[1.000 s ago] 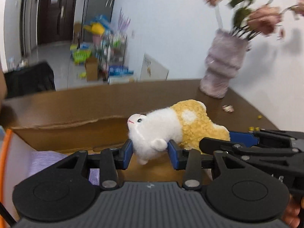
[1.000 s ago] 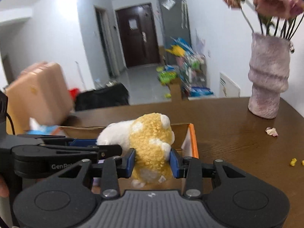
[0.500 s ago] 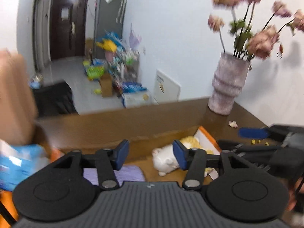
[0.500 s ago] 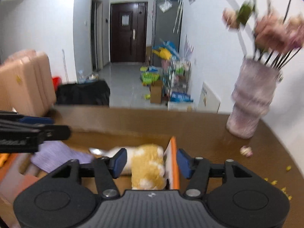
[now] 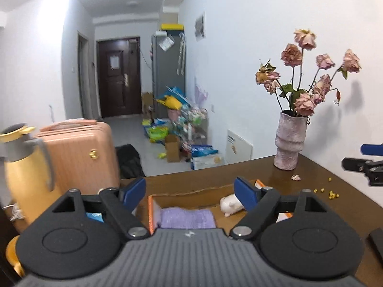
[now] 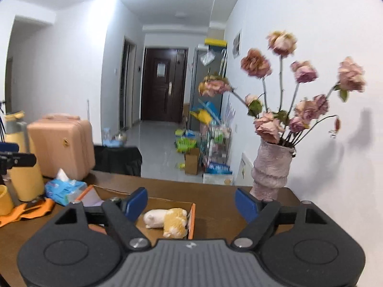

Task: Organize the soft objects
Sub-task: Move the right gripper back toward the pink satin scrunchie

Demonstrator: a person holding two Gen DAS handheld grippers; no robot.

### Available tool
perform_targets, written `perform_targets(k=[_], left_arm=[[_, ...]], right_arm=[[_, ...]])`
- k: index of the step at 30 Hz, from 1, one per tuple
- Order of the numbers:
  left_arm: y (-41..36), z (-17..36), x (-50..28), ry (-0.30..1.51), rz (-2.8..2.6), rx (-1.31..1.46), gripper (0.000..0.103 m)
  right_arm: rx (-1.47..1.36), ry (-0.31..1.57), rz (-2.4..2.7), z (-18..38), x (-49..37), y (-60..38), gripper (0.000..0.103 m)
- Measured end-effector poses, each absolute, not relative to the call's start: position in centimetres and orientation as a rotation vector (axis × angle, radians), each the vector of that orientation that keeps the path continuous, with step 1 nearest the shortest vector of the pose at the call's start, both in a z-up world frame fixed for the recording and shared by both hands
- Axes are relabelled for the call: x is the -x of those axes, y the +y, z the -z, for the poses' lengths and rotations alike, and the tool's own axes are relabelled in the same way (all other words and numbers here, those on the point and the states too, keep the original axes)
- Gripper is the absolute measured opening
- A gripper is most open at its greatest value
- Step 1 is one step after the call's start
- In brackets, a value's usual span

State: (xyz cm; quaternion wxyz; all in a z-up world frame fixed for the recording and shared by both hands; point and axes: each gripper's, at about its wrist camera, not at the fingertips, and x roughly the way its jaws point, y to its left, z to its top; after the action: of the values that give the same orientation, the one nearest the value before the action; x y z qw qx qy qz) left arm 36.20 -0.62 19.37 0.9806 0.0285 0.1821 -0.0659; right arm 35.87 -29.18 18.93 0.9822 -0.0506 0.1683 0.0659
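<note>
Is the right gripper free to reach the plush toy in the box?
Probably yes: the right gripper is open and empty, and the plush toy lies uncovered in the open-topped box.

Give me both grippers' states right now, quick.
Left gripper: open, holding nothing.
Right gripper: open, holding nothing; the plush toy lies in the cardboard box below.

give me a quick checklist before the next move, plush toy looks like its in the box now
1. Plush toy inside the cardboard box: ok.
2. Purple cloth in the same box: ok.
3. Left tool open and empty: ok.
4. Right tool open and empty: ok.
5. Vase upright, apart from the box: ok.
6. More soft objects left to sort: cannot tell; a tissue pack and orange cloth lie outside the box.
</note>
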Motion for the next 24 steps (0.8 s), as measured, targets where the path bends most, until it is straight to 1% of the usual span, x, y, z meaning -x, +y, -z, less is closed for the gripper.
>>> perform_targets(k=[3, 6, 8, 12, 15, 18, 24], left_arm=[[-0.7, -16.6, -29.7, 0.3, 0.118, -0.077, 0.083], [0.3, -12.6, -22.5, 0.229, 0.116, -0.041, 0.086], [0.9, -9.9, -18.3, 0.237, 0.114, -0.018, 0.087], [1.8, -5.8, -11.7, 0.241, 0.079, 0.043, 0.091], [1.9, -4.1, -8.7, 0.264, 0.019, 0.028, 0.091], [2.6, -3.4, -7.5, 0.304, 0.023, 0.049, 0.091], [3.3, -2.7, -7.6, 0.33, 0.017, 0.06, 0.091]], right_arm=[[0.052, 0.278, -0.183, -16.3, -30.1, -29.5, 0.081], [0.04, 0.24, -0.238, -12.8, -23.5, -29.3, 0.083], [0.056, 0.214, -0.264, -10.6, -19.1, -29.0, 0.085], [0.076, 0.205, -0.314, -6.3, -11.7, -28.4, 0.088], [0.061, 0.25, -0.324, -3.9, -8.4, -28.2, 0.088], [0.023, 0.296, -0.304, -2.2, -6.6, -28.5, 0.088], [-0.025, 0.363, -0.274, -0.4, -6.4, -28.8, 0.088]])
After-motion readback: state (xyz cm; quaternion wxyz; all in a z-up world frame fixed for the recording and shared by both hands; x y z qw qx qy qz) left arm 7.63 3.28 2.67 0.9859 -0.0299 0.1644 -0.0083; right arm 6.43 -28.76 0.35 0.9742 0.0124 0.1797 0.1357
